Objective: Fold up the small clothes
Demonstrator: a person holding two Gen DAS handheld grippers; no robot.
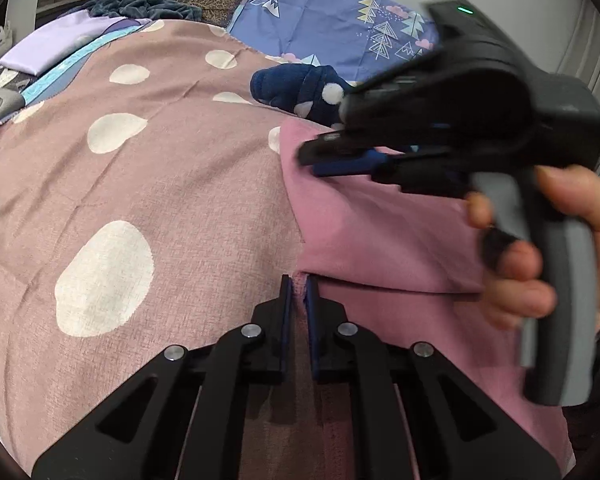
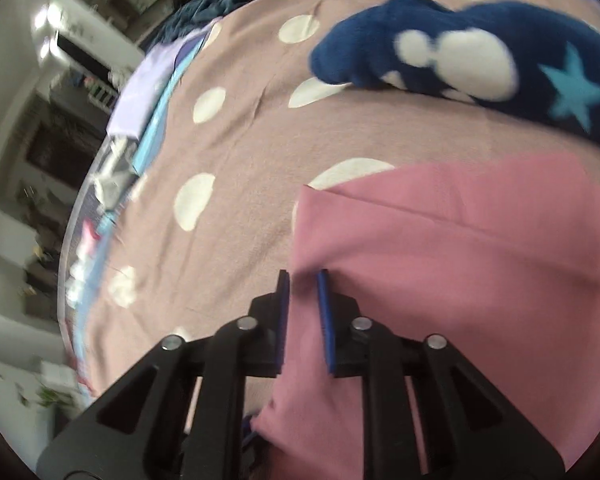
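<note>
So the pink garment [image 1: 380, 224] is lying flat on the spotted sheet [image 1: 148, 168], over on the right half of the bed, with one straight fold line running across it. Its left edge is right where both grippers are working.

The left gripper [image 1: 299, 288] has its two blue pads nearly together, pinching a little ridge of the pink fabric at that edge, so it's clamped on the garment. The right gripper [image 2: 303, 280] is angled down onto the same side of the garment further along. Its jaws are close together too, with a strip of pink cloth sitting between the pads, but there's still a sliver of gap and I honestly can't tell if the pads are actually pressing on it. From the left camera you can see that right gripper [image 1: 332, 158] hovering low over the far corner of the garment, a bit blurred, with a hand [image 1: 548, 240] wrapped round its grey handle.

Just beyond the pink piece there's a navy fleece thing [image 2: 480, 48] with white blobs and a teal star, lying bunched on the sheet, close to the garment but apart from it. Behind that, a blue pillowcase [image 1: 328, 24] with little trees and clouds, and a dark rumpled blanket [image 1: 140, 6] at the far left.
</note>
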